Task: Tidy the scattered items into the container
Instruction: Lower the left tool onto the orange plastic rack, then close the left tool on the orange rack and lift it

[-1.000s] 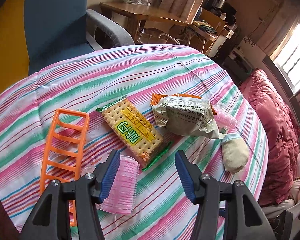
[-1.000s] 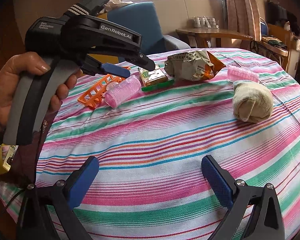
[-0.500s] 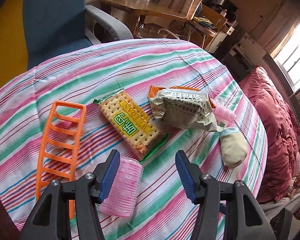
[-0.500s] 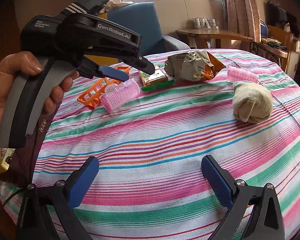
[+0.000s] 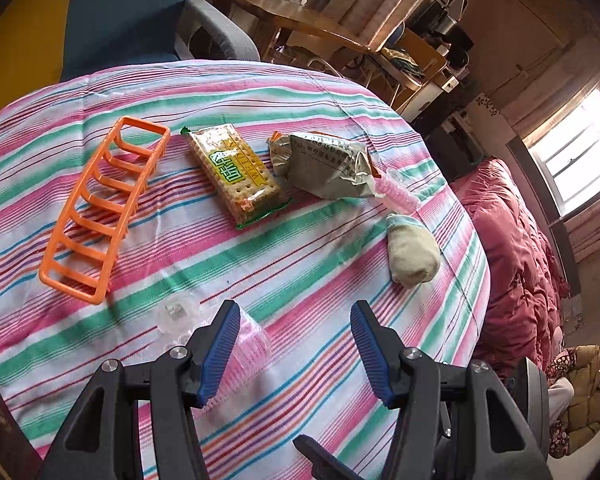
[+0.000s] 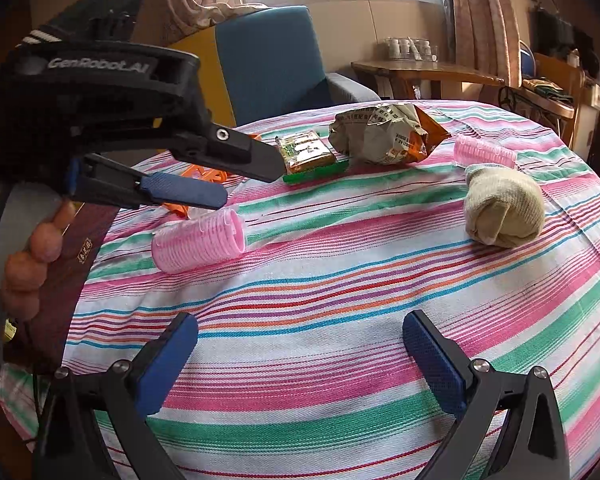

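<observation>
While hovering over the striped worktop (image 5: 308, 240), left claw (image 5: 290, 354) spread wide, nothing between the pads. Seen from its own camera, left to right: orange rack-like container (image 5: 100, 208) ahead and to the left of the claw, lying on the cloth; clear plastic bit (image 5: 178, 308) just before the left finger; pink hair roller (image 5: 248, 344) right against that finger's inner side, partly hidden behind it, touching or not cannot tell. Further ahead, cracker packet (image 5: 236, 172), then crumpled snack bag (image 5: 328, 168), a second pink roller (image 5: 398, 196) tucked at the bag's right edge, and a rolled beige sock (image 5: 412, 256) off to the right.

From the right wrist camera, shown more plainly: roller (image 6: 199, 240) lying on the cloth just beneath the left claw's (image 6: 244, 178) lower finger, apart from it; container (image 6: 204, 176) mostly hidden behind that claw, only orange bits showing. Person's hand (image 6: 32, 256) wrapped round the handle, not visible in the other view. Right claw (image 6: 300, 364) also wide, empty, low over bare cloth, well short of sock (image 6: 504, 210) and second roller (image 6: 485, 152).
</observation>
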`<state>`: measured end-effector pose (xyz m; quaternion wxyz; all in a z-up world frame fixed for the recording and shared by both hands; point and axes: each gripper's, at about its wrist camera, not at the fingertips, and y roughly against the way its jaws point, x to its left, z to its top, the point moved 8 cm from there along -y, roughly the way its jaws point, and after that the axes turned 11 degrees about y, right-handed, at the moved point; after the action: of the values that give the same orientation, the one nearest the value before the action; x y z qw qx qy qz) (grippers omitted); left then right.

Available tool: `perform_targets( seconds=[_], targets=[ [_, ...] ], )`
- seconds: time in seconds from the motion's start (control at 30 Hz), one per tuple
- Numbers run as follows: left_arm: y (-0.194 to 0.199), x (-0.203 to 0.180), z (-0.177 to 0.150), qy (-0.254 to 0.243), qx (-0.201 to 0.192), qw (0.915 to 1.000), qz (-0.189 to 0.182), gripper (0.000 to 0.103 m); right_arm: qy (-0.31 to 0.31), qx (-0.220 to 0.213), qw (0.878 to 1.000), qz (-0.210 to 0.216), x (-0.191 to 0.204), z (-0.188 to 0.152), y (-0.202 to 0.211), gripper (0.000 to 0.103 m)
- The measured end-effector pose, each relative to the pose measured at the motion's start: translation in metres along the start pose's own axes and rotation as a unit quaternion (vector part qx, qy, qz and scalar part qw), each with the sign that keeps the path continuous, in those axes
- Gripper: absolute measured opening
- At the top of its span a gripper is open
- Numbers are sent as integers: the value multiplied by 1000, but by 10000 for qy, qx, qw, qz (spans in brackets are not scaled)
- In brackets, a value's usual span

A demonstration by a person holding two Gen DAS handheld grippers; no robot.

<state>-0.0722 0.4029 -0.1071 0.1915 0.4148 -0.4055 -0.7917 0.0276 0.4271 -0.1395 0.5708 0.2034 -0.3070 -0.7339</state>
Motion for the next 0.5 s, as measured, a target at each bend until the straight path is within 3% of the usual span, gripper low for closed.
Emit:
perform_targets(
  seconds=[0.1,0.3,0.5],
  targets=[
    [15,9,8,10,-213,9992,328,59,6,-5,10000,-7,0,0,0,103],
    [30,54,47,181,-465,9865,1557,59,17,-11,10000,-23,1,-1,0,103],
    [15,78,70,85,-378,9762,2133,59,2,-34,10000,-4,1,-1,0,103]
  ],
)
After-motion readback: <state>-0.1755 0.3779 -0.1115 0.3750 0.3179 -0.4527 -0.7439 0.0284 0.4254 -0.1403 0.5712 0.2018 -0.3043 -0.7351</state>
